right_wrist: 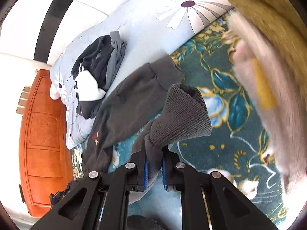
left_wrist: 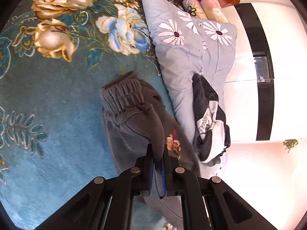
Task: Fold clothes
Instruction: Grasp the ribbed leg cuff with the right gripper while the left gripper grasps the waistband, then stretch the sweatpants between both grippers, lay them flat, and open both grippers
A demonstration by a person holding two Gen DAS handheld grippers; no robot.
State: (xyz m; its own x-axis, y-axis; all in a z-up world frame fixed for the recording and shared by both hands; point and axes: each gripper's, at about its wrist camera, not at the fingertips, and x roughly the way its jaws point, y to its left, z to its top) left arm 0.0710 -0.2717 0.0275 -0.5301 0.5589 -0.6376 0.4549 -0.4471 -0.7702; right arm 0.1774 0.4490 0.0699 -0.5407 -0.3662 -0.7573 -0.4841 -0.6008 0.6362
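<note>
A dark grey pair of sweatpants (left_wrist: 132,118) with an elastic waistband and a small cartoon print lies on the teal floral blanket (left_wrist: 57,99). My left gripper (left_wrist: 157,153) is shut on a fold of its grey cloth near the waistband. In the right wrist view the same grey sweatpants (right_wrist: 134,99) stretch away toward the pillow. My right gripper (right_wrist: 155,153) is shut on the ribbed cuff (right_wrist: 182,115), which stands up above the fingers.
A grey pillow with white daisies (left_wrist: 191,53) lies beside the blanket, with a crumpled black-and-white garment (left_wrist: 209,122) on it. A rolled floral bundle (left_wrist: 207,7) lies beyond. A wooden door (right_wrist: 44,138) stands at the left. A blurred tan and pale cloth (right_wrist: 264,67) fills the right.
</note>
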